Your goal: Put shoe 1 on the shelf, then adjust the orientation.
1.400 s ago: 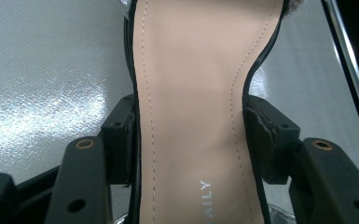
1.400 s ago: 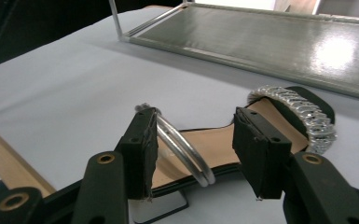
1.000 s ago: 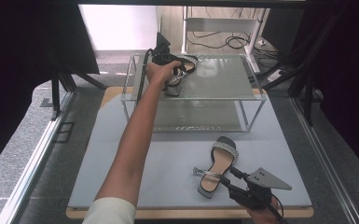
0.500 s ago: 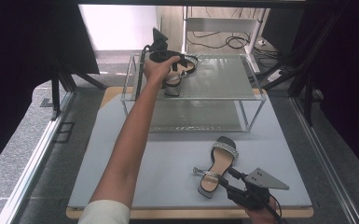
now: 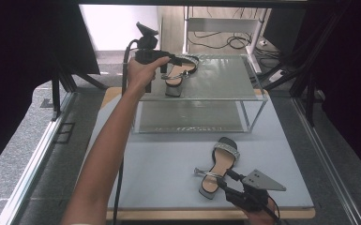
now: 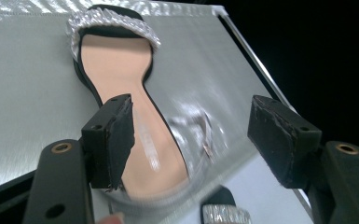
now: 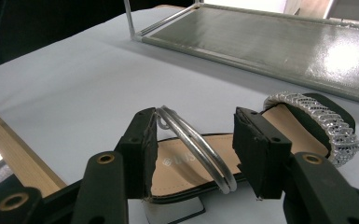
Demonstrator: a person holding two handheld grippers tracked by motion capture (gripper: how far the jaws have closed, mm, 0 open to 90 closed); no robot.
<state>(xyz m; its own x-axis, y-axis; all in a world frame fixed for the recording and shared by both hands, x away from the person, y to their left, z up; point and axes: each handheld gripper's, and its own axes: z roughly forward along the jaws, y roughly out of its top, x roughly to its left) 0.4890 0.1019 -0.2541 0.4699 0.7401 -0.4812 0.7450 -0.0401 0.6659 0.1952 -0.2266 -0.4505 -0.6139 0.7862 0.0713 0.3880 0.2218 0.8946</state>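
Observation:
A black sandal with a sparkly toe strap (image 5: 180, 70) (image 6: 121, 65) lies on the top shelf of a glass rack (image 5: 225, 79). My left gripper (image 5: 168, 63) (image 6: 191, 116) hovers just above its heel end. Its jaws are open and have just been closing a little, with nothing pressed between the pads. The matching sandal (image 5: 220, 161) (image 7: 177, 163) lies on the blue-grey mat (image 5: 169, 164) near the front. My right gripper (image 5: 226, 180) (image 7: 196, 135) is shut on its heel end. The silver ankle strap (image 7: 200, 144) arches up between the pads.
The rack's lower shelf (image 7: 270, 42) stands just beyond the front sandal. Past the top shelf's edge, the front sandal's toe strap (image 6: 226, 214) shows below. The mat ends at a wooden border (image 5: 192, 214). Black curtains and frame legs flank the table.
My left hand has drawn back to the left and risen off the shelf sandal, which stays on the top shelf. The right gripper and its sandal have not moved.

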